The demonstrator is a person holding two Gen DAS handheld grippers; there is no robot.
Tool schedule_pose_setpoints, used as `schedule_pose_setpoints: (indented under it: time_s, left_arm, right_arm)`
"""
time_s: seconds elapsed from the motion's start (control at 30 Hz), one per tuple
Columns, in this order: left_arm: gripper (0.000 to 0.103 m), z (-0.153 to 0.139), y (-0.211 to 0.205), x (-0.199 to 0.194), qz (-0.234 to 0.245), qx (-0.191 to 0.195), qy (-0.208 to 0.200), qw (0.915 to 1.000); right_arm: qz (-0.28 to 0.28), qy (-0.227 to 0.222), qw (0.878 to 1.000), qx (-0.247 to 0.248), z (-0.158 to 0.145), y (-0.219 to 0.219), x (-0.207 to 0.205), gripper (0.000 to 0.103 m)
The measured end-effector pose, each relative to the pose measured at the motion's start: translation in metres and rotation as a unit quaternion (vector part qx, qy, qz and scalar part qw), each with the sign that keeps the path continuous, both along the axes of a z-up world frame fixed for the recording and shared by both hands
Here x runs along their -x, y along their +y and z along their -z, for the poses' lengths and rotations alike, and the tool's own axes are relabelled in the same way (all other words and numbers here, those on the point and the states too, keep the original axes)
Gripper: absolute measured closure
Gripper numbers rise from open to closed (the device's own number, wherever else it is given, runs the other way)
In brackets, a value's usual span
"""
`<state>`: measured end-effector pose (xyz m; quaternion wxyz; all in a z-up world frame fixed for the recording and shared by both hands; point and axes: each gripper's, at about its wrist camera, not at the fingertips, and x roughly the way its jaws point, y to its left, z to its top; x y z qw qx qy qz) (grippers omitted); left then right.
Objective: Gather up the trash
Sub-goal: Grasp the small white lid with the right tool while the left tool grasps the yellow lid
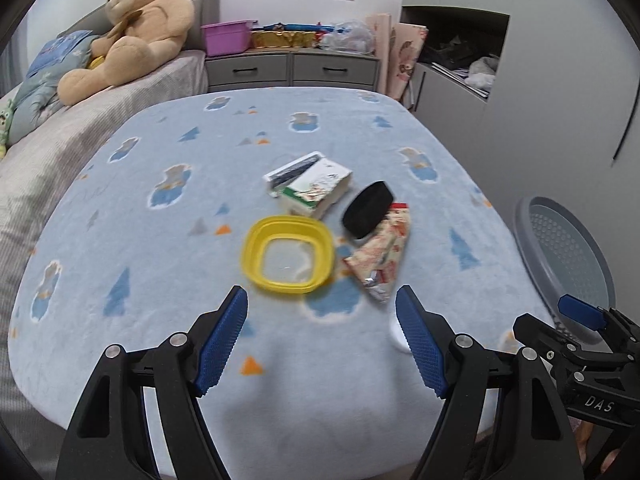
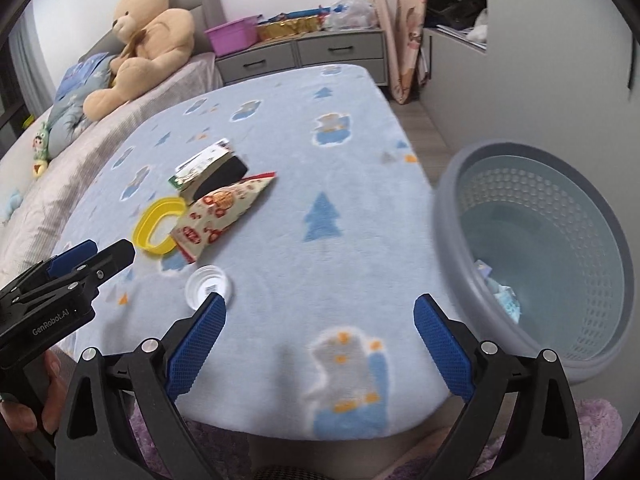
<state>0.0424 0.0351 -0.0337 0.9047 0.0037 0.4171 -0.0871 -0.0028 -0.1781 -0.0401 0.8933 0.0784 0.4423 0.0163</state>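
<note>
On the blue blanket-covered bed lie a printed snack wrapper [image 1: 382, 258] [image 2: 222, 210], a yellow-rimmed lid [image 1: 288, 254] [image 2: 158, 226], a small clear plastic cup [image 2: 209, 286] [image 1: 398, 338], a black case [image 1: 368, 209] [image 2: 224, 176] and a book [image 1: 318, 192] [image 2: 200, 168]. My left gripper [image 1: 322, 300] is open and empty, just short of the yellow lid. My right gripper [image 2: 320, 304] is open and empty over the bed's near edge, the cup beside its left fingertip. A grey mesh basket [image 2: 536, 240] [image 1: 568, 248] to the right holds some scraps.
A large teddy bear [image 1: 132, 32] sits on the pillows at the far left. Grey drawers [image 1: 292, 66] with a purple bin and clutter stand behind the bed. A grey cabinet [image 1: 520, 80] is at the right. A purple rug [image 2: 592, 420] lies below.
</note>
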Motion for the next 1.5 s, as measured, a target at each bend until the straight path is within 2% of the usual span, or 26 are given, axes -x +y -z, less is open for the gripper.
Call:
schedule_pose_setpoints:
  time_s: [0.33, 0.6, 0.8, 0.93, 1.13, 1.27, 1.5]
  left_arm:
    - [0.03, 0.01, 0.048, -0.001, -0.037, 0.006, 0.009, 0.9993]
    - [0.03, 0.018, 0.072, 0.001, -0.052, 0.009, 0.019, 0.9984]
    - [0.03, 0.02, 0.082, 0.002, -0.057, 0.011, 0.022, 0.9981]
    - [0.03, 0.02, 0.082, 0.001, -0.054, 0.011, 0.023, 0.9982]
    - [0.03, 0.024, 0.074, -0.002, -0.045, 0.018, 0.032, 0.9983]
    - [0.03, 0.026, 0.064, -0.005, -0.035, 0.019, 0.038, 0.9985]
    - [0.03, 0.028, 0.049, -0.01, -0.02, 0.021, 0.046, 0.9985]
  right_arm:
    - [-0.049, 0.02, 0.999, 0.009, 0.022, 0.055, -0.016, 0.009]
    - [-0.05, 0.017, 0.997, 0.048, 0.03, 0.077, -0.03, 0.011]
    - [-0.054, 0.025, 0.996, 0.073, 0.037, 0.088, -0.039, 0.022]
    - [-0.064, 0.028, 0.994, 0.086, 0.041, 0.095, -0.04, 0.036]
    - [-0.068, 0.027, 0.994, 0.077, 0.036, 0.092, -0.038, 0.064]
    - [-0.056, 0.029, 0.997, 0.048, 0.032, 0.079, -0.036, 0.064]
    - [-0.044, 0.015, 0.998, 0.035, 0.021, 0.065, -0.029, 0.064]
